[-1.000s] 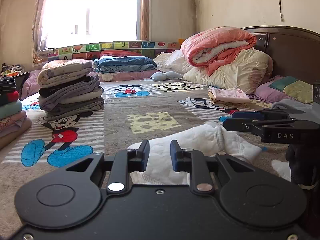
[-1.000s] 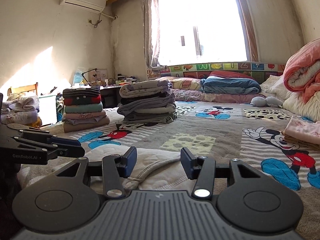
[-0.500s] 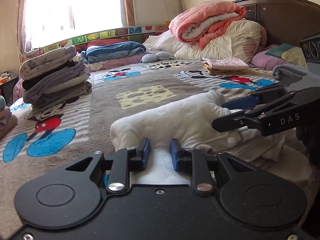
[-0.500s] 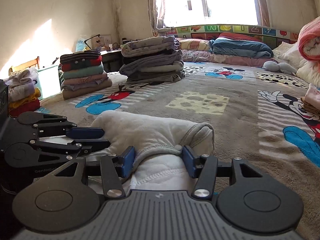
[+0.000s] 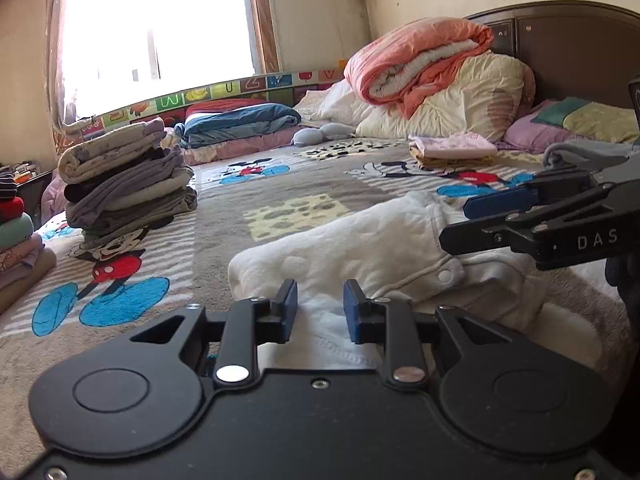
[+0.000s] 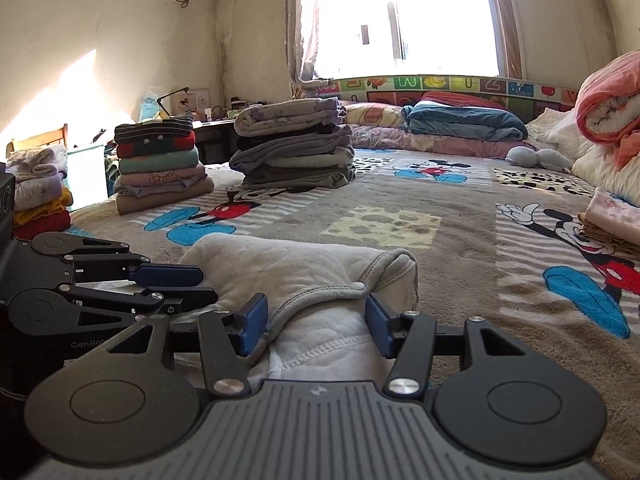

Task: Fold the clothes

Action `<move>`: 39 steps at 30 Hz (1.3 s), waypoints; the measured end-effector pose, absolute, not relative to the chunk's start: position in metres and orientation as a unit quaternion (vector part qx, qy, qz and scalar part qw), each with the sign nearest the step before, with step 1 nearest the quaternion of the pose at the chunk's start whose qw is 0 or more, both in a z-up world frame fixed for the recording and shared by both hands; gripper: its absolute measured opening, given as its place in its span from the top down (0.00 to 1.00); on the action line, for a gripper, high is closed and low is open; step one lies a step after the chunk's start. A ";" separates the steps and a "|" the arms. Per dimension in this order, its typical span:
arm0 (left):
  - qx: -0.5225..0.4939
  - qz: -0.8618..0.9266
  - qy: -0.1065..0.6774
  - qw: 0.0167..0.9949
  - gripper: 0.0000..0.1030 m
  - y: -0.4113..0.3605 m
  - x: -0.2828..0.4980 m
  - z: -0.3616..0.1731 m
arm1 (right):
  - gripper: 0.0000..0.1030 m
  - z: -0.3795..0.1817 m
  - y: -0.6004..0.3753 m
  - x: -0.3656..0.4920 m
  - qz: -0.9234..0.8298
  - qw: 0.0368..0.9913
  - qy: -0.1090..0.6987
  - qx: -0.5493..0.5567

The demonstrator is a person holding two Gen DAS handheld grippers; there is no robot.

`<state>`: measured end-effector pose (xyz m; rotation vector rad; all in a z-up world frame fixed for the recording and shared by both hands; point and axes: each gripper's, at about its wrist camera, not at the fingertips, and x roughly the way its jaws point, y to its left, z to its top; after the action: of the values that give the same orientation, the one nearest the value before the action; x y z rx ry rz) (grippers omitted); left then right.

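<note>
- The white quilted cotton garment with snap buttons lies doubled over on the bed, just ahead of both pairs of fingers. Its folded bulk points away from them and its stitched hem reaches back between them.
- The left gripper has just been opening. Its blue pads stand a little apart with the hem between them, and no pinch shows, so it reads as released, most likely to leave the finished fold lying flat.
- The right gripper stands wider, its fingers either side of the grey-trimmed edge. The left pad sits close against the trim, the right pad is clear of the cloth, so nothing is clamped.
- Both grippers sit side by side at the garment's near edge, which suits letting go together or taking a fresh hold for another fold.
- The surface beyond the fingertips is a grey plush blanket printed with cartoon mice.
- Farther ahead and to the left stands a stack of folded grey and lilac clothes, and a second striped and green pile.
- A sunlit window fills the far wall.
</note>
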<state>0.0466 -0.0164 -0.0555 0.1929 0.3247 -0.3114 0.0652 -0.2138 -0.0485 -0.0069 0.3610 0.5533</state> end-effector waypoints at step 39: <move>0.009 -0.139 0.242 0.960 0.76 0.001 0.027 -0.066 | 0.56 -0.049 -0.235 0.037 0.245 0.944 0.210 0.069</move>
<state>0.0266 0.0009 -0.0658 0.0181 0.4903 -0.2822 0.0373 -0.2354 -0.0489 0.1397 0.4287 0.5001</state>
